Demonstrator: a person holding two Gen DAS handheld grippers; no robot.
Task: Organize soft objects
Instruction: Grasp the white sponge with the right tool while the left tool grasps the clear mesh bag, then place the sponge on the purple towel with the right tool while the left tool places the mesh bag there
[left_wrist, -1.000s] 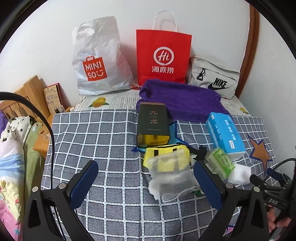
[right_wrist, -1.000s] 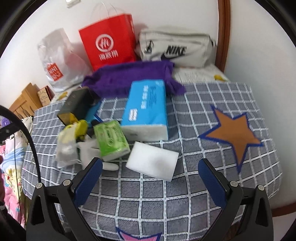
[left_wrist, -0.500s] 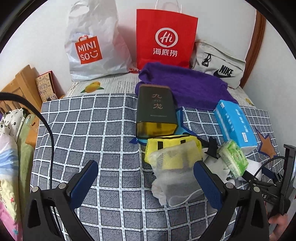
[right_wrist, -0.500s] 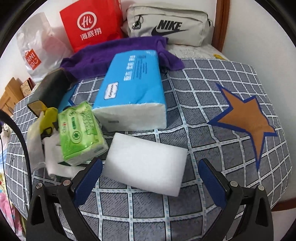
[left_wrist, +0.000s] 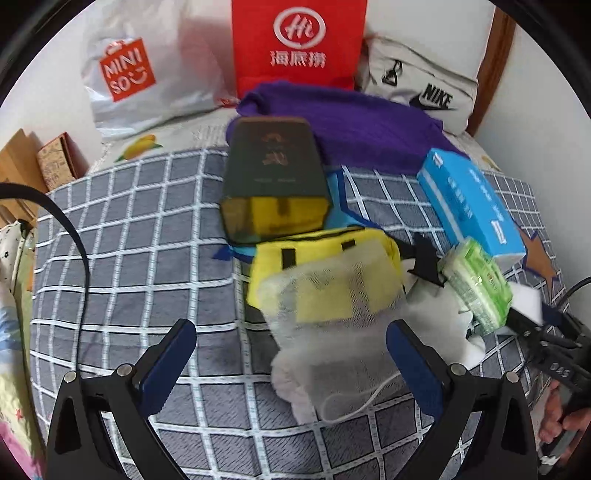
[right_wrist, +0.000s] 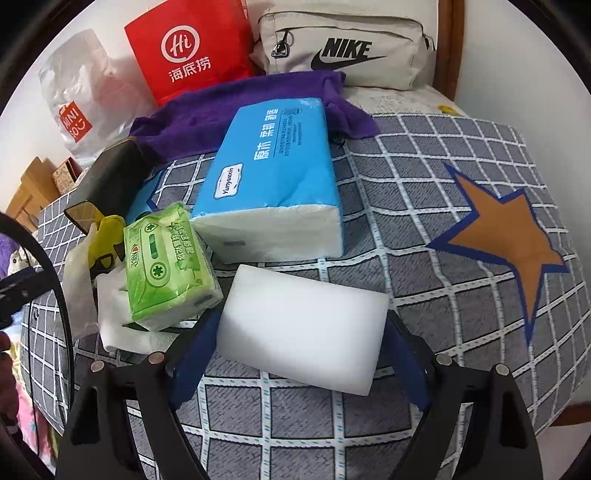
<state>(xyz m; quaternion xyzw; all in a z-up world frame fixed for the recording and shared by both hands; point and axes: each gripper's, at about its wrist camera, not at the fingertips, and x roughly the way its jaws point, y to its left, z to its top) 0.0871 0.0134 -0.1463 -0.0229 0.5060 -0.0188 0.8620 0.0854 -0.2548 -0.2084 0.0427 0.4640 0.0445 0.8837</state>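
Right gripper: jaws spread, flanking white sponge block on the checked bedspread. Left gripper: jaws spread, white mesh pouch between them, contact unclear. Just beyond: yellow bag, green tissue pack resting on white cloth. Farther: blue tissue pack, dark tin, purple towel. Rearmost: red paper bag, Miniso bag, Nike bag.
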